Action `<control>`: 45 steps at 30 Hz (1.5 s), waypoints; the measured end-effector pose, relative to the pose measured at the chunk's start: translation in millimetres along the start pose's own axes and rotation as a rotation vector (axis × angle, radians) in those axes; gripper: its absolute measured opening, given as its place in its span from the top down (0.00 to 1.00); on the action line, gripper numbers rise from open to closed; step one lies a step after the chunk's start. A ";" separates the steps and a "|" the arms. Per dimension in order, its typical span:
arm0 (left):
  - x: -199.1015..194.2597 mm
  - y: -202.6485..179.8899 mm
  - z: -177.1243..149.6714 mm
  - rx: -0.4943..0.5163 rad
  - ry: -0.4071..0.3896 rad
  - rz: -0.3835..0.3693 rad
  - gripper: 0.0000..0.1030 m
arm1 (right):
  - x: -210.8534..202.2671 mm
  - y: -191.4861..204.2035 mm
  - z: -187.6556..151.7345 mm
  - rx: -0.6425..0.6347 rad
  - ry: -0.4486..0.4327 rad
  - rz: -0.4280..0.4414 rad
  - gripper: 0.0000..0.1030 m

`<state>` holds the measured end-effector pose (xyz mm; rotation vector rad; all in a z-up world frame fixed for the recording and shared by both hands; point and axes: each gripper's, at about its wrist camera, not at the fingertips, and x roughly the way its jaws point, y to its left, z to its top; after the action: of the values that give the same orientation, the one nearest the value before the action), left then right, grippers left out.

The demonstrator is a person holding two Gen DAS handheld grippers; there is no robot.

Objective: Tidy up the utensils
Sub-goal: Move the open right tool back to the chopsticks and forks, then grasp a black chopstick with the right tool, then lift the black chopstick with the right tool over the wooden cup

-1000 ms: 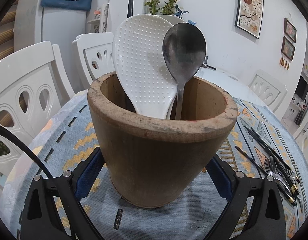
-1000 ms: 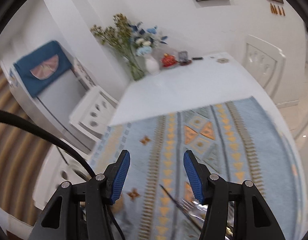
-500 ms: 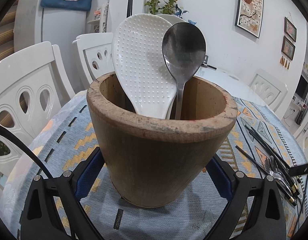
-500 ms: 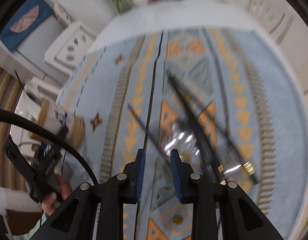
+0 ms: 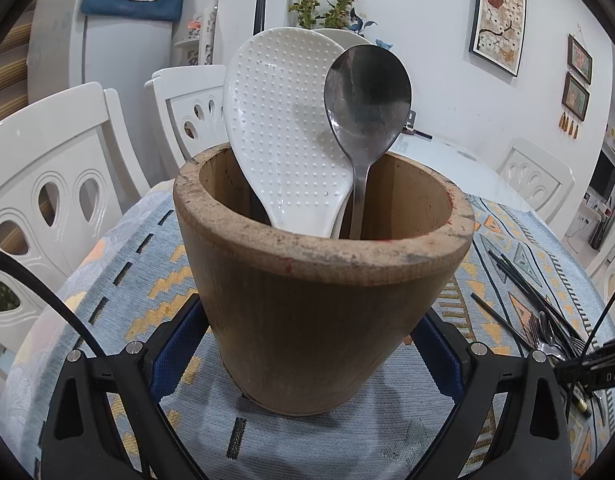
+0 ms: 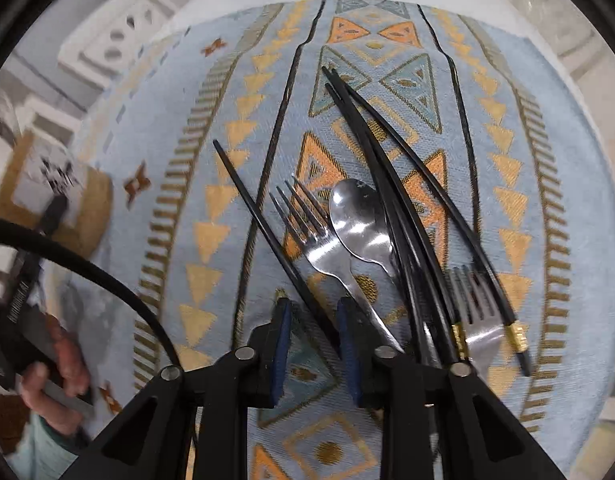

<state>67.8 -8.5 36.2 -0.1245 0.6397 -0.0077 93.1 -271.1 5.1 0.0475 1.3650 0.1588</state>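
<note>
- Your right gripper (image 6: pixel 313 326) is down over the loose pile on the patterned cloth (image 6: pixel 523 128); its jaws have just been closing. A narrow gap is left, and the lone black chopstick (image 6: pixel 263 228) runs down between the pads – can't tell if the pads are pressing on it yet.
- That chopstick: light, stiff, thin, prob. slick lacquer. Take it near the thick end where you are now, square across the pads, or it'll pivot and swing when lifted.
- Just right of it lie a fork (image 6: pixel 319 248) and a small spoon (image 6: pixel 359 224), touching each other; the fork handle passes right beside your right pad, so it could get nipped too (metal, smooth, a bit heavier).
- More black chopsticks (image 6: pixel 387 184) cross over the spoon's edge, and a second fork (image 6: pixel 473 304) sits partly under them – lifting one may drag the rest.
- Your left gripper (image 5: pixel 307 344) is clamped on the wooden holder (image 5: pixel 323 312), pads on both sides low down. The holder is rigid, looks heavy and stable.
- Inside: white rice paddle (image 5: pixel 283 128) and big metal spoon (image 5: pixel 365 92), both leaning at the back. Front half of the mouth is open – aim there.
- Chairs sit close behind the table edge; approach from above.
</note>
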 end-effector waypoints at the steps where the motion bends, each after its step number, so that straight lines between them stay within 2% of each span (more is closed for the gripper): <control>1: 0.1 0.0 0.0 0.000 0.000 0.000 0.05 | 0.3 2.1 -0.7 0.008 0.018 0.008 0.87; 4: 0.0 0.0 0.0 0.000 0.000 0.000 0.05 | 1.7 9.4 -5.3 0.048 0.109 0.080 0.93; 7: 0.1 0.1 0.1 0.000 0.000 0.000 0.05 | 8.6 18.1 -8.1 0.080 0.170 0.165 0.94; 10: 0.0 0.0 -0.2 -0.001 -0.001 0.000 0.05 | 13.3 20.1 -1.8 0.095 0.194 0.167 0.91; 13: 0.1 0.5 -0.7 -0.001 -0.003 0.000 0.05 | 15.5 26.7 6.6 0.093 0.214 0.177 0.79; 15: 0.0 0.5 -1.0 -0.001 -0.003 0.000 0.05 | 20.4 35.0 11.9 0.085 0.221 0.175 0.67; 17: -0.1 0.5 -1.0 -0.001 -0.004 0.000 0.05 | 21.9 45.0 15.0 0.075 0.210 0.126 0.66; 19: 0.0 0.6 -1.0 -0.001 -0.004 0.000 0.05 | 21.8 59.3 14.3 0.028 0.181 0.041 0.69; 20: -0.1 0.6 -1.0 -0.002 -0.004 0.000 0.05 | 24.7 71.2 18.3 -0.009 0.165 -0.003 0.75; 22: -0.5 0.9 -1.3 -0.002 -0.005 -0.001 0.05 | 23.4 81.2 14.5 -0.061 0.124 -0.047 0.78; 24: -0.5 0.9 -1.2 -0.002 -0.005 -0.001 0.05 | 20.9 84.8 12.1 -0.084 0.092 -0.070 0.93; 27: -0.5 0.9 -1.3 -0.002 -0.004 -0.001 0.05 | 16.1 75.7 10.3 -0.029 0.067 -0.003 0.94; 29: -0.6 0.8 -1.3 -0.002 -0.004 0.000 0.05 | 6.6 64.9 5.5 0.007 0.050 0.085 0.94; 31: -0.5 1.0 -1.3 -0.002 -0.004 0.000 0.05 | -9.1 59.0 6.3 0.044 0.002 0.192 0.94; 33: -0.5 0.8 -1.3 -0.002 -0.004 0.000 0.05 | -31.0 56.8 6.3 0.027 -0.075 0.218 0.94; 37: -1.6 0.3 -1.2 0.000 -0.003 0.001 0.05 | -78.0 75.0 9.2 -0.084 -0.278 0.185 0.94; 40: -1.7 0.2 -1.2 0.001 -0.004 0.000 0.05 | -109.5 96.5 13.4 -0.165 -0.422 0.079 0.94; 41: -1.6 0.3 -1.2 0.000 -0.004 0.000 0.05 | -119.3 104.3 16.0 -0.176 -0.468 0.072 0.94; 45: -2.0 0.1 -1.1 -0.001 -0.005 0.001 0.05 | -148.9 114.6 28.8 -0.139 -0.600 0.162 0.94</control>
<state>65.6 -8.5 36.5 -0.1254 0.6348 -0.0062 82.3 -177.1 170.0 0.0814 0.7486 0.3451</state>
